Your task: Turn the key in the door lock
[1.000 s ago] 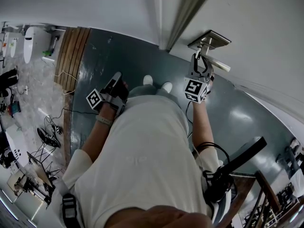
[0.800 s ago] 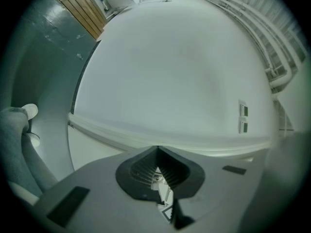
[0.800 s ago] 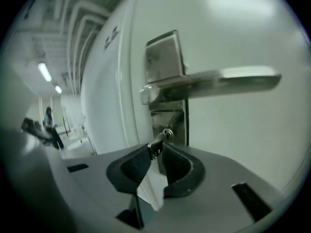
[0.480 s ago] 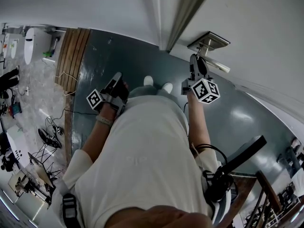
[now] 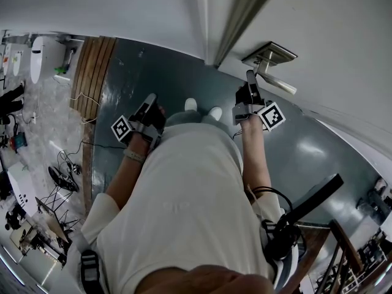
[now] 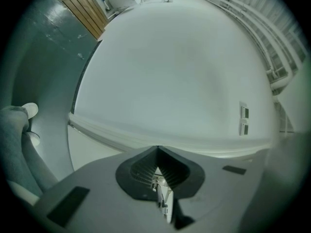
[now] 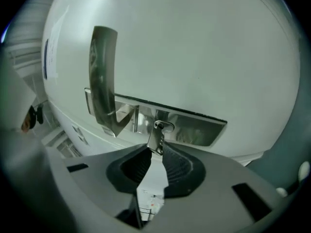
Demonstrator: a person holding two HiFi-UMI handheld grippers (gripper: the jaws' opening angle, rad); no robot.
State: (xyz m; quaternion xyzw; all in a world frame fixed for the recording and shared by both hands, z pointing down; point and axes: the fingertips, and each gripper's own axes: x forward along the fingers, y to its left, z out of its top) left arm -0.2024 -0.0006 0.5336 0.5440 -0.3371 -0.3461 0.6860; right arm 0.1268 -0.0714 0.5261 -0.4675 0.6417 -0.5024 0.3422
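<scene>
1. The white door (image 5: 331,35) fills the far right of the head view. Its edge meets the white wall (image 5: 122,8) at the frame.
2. The dark teal floor (image 5: 159,72) lies below. The person's shoes are near the door.
3. The person's white shirt (image 5: 184,213) fills the near middle, with both forearms reaching forward.
4. The right tool (image 5: 250,78) is raised to the door just under the lock plate (image 5: 269,52). Its marker cube (image 5: 271,116) is tilted toward the right.
5. The left tool (image 5: 150,101) hangs low on the left, well apart from the door, with its marker cube (image 5: 121,127) on the near side.
6. In the left gripper view, the left tool (image 6: 158,150) has its jaws pressed together on nothing and faces the bare wall (image 6: 175,72).
7. In the right gripper view, the silver lock plate (image 7: 194,130) lies across the door (image 7: 209,47), and the lever handle (image 7: 102,72) is on its left end.
8. The key (image 7: 156,138) sits in the keyhole on the plate, right of the lever, with its head tilted.
9. The right tool (image 7: 156,149) pinches the key's head between its jaw tips.
</scene>
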